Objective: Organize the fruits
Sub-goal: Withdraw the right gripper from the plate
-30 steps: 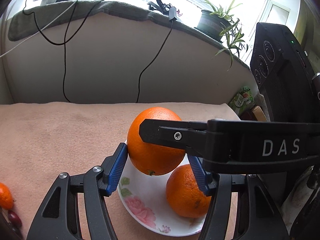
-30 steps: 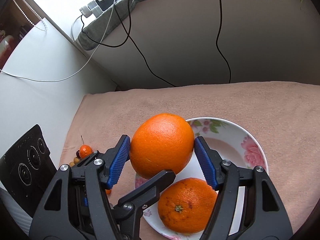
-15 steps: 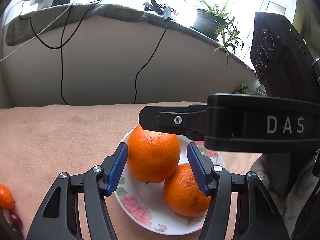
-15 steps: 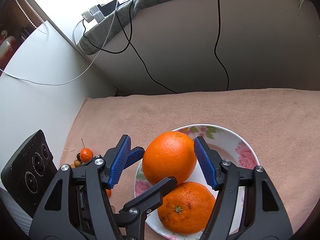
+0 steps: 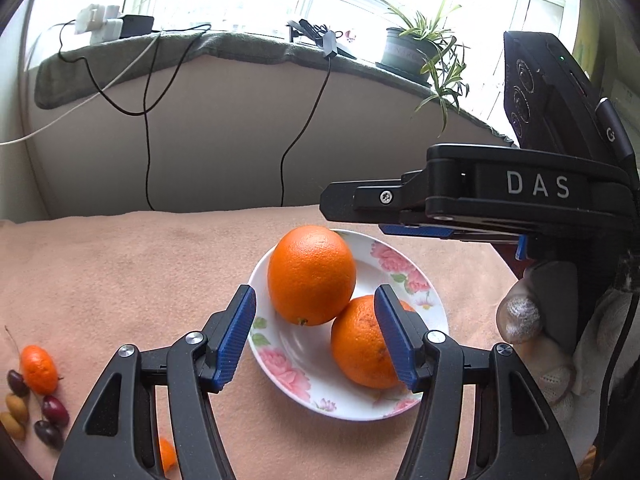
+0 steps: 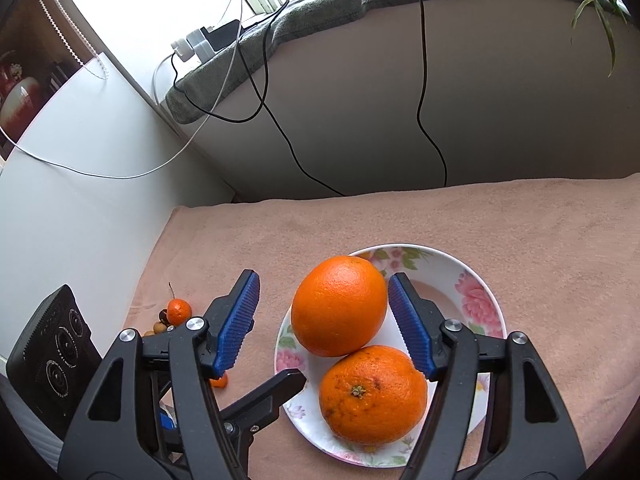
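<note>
— Daylight pours through the window [image 5: 240, 4] behind a grey-covered sill [image 5: 224, 46] where black cables [image 5: 296, 136] hang down the wall and a potted plant [image 5: 420, 48] stands at the right end. What covers the surface?

— Pinkish-tan cloth [image 5: 120, 264], all over it. A white flowered plate [image 6: 476, 292] sits on it, and both big fruits lie in that plate.

— How do they lie?

— One large orange [image 6: 340, 312] is on the far side, the second orange [image 6: 372, 394] on the near side with its stem end up. They touch each other.

— And the left tongs [image 5: 316, 336]?

— Spread apart, gripping nothing. In the left wrist view the blue pads [image 5: 234, 340] stand on either side of the two oranges, with air between pads and peel.

— The right tongs [image 6: 324, 324]?

— Released as well. Seen from the right wrist, the large orange sits between the pads; the right-hand pad is very close to the peel, and I cannot tell whether it touches. The left-hand pad is clearly apart from it.

— Anything else on the cloth?

— Off to the left, well apart from the plate, a small kumquat [image 5: 38, 368] lies among dark red and yellowish small fruits [image 5: 52, 412]. Another scrap of orange shows behind a left tong arm, too hidden to identify.
</note>
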Demonstrator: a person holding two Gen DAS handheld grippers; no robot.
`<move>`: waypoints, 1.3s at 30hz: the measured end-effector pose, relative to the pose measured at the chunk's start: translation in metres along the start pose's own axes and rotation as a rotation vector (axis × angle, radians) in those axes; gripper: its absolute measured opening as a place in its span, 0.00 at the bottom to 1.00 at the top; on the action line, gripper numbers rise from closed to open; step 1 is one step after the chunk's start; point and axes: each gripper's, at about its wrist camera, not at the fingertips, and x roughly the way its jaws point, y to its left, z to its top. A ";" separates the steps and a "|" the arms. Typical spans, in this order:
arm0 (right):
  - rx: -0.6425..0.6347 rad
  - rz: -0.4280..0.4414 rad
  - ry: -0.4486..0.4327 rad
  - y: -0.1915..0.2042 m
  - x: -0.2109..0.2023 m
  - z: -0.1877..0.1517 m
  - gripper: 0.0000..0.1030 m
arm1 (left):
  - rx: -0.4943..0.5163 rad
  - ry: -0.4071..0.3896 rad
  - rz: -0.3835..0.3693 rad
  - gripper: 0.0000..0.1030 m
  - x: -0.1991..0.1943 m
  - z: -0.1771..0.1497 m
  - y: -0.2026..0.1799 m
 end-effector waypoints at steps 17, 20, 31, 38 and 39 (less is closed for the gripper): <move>-0.180 -0.089 -0.125 0.048 -0.041 -0.040 0.90 | -0.055 -0.085 0.104 0.62 -0.087 -0.040 0.039; -0.226 -0.095 -0.143 0.061 -0.046 -0.049 0.90 | -0.072 -0.107 0.145 0.62 -0.105 -0.048 0.051; -0.375 -0.034 -0.116 0.111 -0.034 -0.096 0.90 | -0.159 -0.147 0.299 0.62 -0.163 -0.097 0.095; -0.442 -0.017 -0.067 0.132 -0.006 -0.125 0.90 | -0.213 -0.133 0.367 0.62 -0.179 -0.132 0.118; -0.446 -0.014 -0.061 0.133 -0.001 -0.127 0.90 | -0.222 -0.134 0.376 0.62 -0.181 -0.137 0.120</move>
